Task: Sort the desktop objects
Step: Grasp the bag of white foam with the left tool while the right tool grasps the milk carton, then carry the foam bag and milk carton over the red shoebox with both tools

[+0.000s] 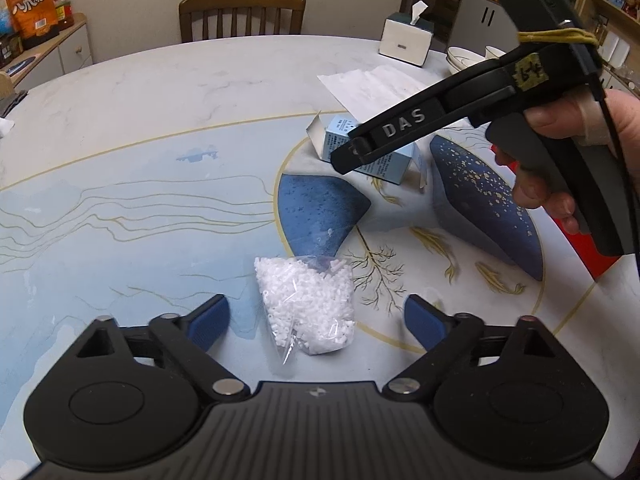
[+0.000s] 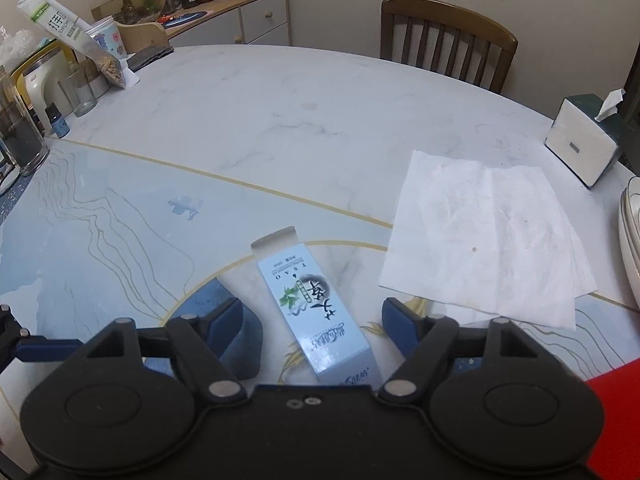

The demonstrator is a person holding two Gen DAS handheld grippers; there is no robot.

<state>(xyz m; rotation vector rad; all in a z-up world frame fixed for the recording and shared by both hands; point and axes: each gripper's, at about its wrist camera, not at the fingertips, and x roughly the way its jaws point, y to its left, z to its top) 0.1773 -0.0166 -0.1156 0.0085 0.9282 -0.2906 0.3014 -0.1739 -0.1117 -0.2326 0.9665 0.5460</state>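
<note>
A clear bag of white beads [image 1: 310, 306] lies on the table between the open fingers of my left gripper [image 1: 316, 320]; the pads do not touch it. A light blue carton [image 2: 318, 318] with an open end flap lies flat between the open fingers of my right gripper [image 2: 312, 322]. The carton also shows in the left wrist view [image 1: 380, 156], partly hidden behind the right gripper's body [image 1: 460, 108], which hovers over it.
A spread white paper tissue [image 2: 484, 236] lies right of the carton. A tissue box [image 2: 582, 146] and white bowls [image 1: 464, 58] stand at the far right. Jars, glasses and bags [image 2: 60, 80] crowd the table's left edge. A wooden chair [image 2: 444, 40] stands behind the table.
</note>
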